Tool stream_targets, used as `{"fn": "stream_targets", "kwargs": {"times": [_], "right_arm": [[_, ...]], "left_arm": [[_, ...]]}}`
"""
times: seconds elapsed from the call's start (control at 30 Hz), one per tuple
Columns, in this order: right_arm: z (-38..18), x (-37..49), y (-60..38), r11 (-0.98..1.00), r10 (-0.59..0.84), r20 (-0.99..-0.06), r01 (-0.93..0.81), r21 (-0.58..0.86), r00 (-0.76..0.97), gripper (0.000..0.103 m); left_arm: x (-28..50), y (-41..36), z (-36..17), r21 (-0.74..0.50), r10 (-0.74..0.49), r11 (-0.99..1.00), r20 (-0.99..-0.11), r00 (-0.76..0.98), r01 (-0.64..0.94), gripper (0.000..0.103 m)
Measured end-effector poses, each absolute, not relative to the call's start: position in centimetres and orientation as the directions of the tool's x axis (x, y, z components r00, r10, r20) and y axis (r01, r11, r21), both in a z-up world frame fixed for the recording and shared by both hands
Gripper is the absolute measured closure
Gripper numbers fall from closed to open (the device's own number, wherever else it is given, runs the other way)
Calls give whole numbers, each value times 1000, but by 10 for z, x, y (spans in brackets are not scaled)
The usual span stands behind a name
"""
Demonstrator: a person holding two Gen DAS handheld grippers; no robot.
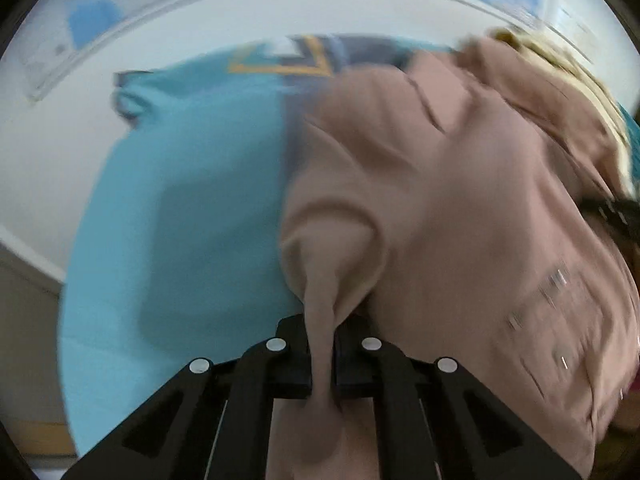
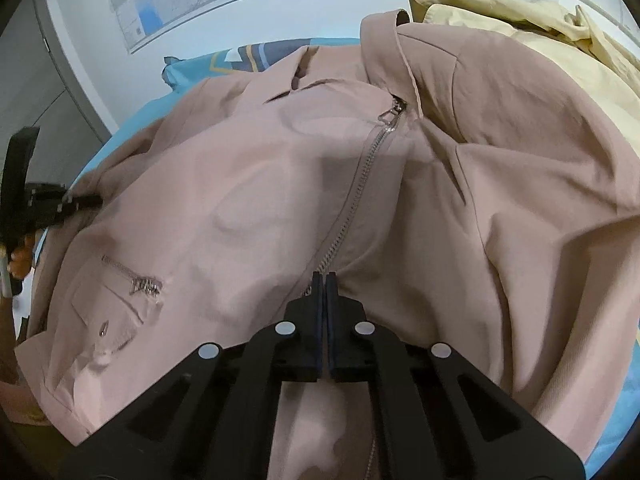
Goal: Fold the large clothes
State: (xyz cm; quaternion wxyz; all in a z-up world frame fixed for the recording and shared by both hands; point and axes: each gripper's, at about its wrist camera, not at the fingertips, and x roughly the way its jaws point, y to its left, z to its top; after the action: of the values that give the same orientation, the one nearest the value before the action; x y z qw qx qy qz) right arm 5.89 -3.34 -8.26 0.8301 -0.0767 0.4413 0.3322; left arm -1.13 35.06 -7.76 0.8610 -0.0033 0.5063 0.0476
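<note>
We see the left gripper (image 1: pixel 322 354) with jaws clamped on a bunched fold of the pink jacket (image 1: pixel 460 208). The right gripper (image 2: pixel 323 280) has its jaws closed at the jacket's front zipper (image 2: pixel 360 188); whether fabric is pinched there, we cannot tell. The jacket lies spread on a blue sheet (image 1: pixel 180 200), a yellow garment (image 2: pixel 520 24) beyond it.

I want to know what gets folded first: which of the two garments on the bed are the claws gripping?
The dusty-pink zip-front jacket: both the left claw and right claw pinch its fabric. The pale yellow garment lies untouched behind it.
</note>
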Motion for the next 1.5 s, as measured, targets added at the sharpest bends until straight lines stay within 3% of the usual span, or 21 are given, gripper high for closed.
{"fn": "stream_targets", "kwargs": {"times": [0.1, 0.23, 0.33, 0.37, 0.4, 0.47, 0.5, 0.63, 0.67, 0.7, 0.73, 0.83, 0.87, 0.9, 0.97, 1.0, 1.17, 1.23, 1.3, 1.4, 1.5], "right_arm": [[-81, 71, -28, 771, 500, -770, -609, 187, 396, 102], [-78, 96, -25, 781, 529, -754, -571, 253, 390, 102], [-74, 106, -26, 786, 541, -750, -545, 291, 380, 101], [-69, 106, -27, 795, 535, -742, -540, 278, 405, 91], [-66, 106, -27, 795, 530, -738, -547, 262, 417, 84], [-60, 109, -22, 808, 502, -739, -549, 216, 448, 45], [-59, 112, -17, 810, 491, -743, -551, 198, 455, 40], [-68, 133, 4, 825, 431, -780, -549, 136, 455, 41], [-74, 140, 10, 825, 422, -795, -549, 136, 437, 46], [-78, 144, 14, 822, 419, -805, -552, 139, 420, 53], [-81, 147, 17, 818, 420, -811, -556, 144, 408, 70], [-77, 152, 20, 815, 424, -802, -564, 135, 420, 87], [-74, 156, 19, 816, 439, -795, -557, 156, 419, 90], [-69, 160, 18, 817, 447, -786, -552, 164, 428, 92], [-59, 168, 19, 822, 455, -766, -545, 165, 455, 95], [-54, 172, 20, 825, 463, -752, -539, 171, 469, 95], [-60, 194, 23, 842, 464, -746, -500, 203, 478, 94], [-63, 193, 26, 843, 444, -752, -512, 166, 487, 92], [-60, 187, 24, 843, 437, -744, -518, 144, 505, 91], [-54, 186, 19, 845, 439, -744, -514, 150, 504, 91], [-48, 175, 8, 853, 435, -748, -495, 164, 502, 66]], "left_arm": [[8, 372, -65, 33, 93, 991, -862, 498, -128, 97], [41, 380, -56, 144, 208, 976, -844, 495, -165, 96], [58, 385, -59, 140, 191, 980, -862, 470, -142, 86], [61, 385, -57, 151, 207, 976, -862, 462, -155, 73], [61, 385, -54, 168, 231, 970, -858, 460, -173, 47], [56, 380, -38, 153, 213, 976, -825, 523, -157, 28], [55, 376, -33, 128, 182, 983, -812, 554, -135, 19], [64, 342, -18, 154, 153, 987, -766, 625, -53, 10], [70, 332, -19, 159, 136, 987, -767, 627, -20, 7], [75, 323, -22, 166, 127, 986, -771, 623, 4, 7], [81, 315, -26, 172, 119, 985, -780, 615, 28, 7], [96, 294, -47, 215, 129, 973, -806, 578, 82, 7], [103, 288, -57, 242, 149, 966, -812, 564, 94, 18], [107, 285, -64, 264, 173, 961, -815, 553, 87, 36], [124, 287, -79, 329, 266, 944, -813, 518, 32, 57], [130, 293, -82, 333, 285, 943, -811, 510, 2, 60], [146, 317, -81, 353, 364, 927, -776, 516, -123, 60], [138, 318, -74, 350, 367, 927, -765, 528, -137, 50], [122, 318, -63, 320, 333, 939, -761, 557, -124, 31], [80, 311, -43, 245, 230, 968, -753, 617, -62, 26], [18, 294, -30, 131, 55, 989, -739, 671, 63, 18]]}}
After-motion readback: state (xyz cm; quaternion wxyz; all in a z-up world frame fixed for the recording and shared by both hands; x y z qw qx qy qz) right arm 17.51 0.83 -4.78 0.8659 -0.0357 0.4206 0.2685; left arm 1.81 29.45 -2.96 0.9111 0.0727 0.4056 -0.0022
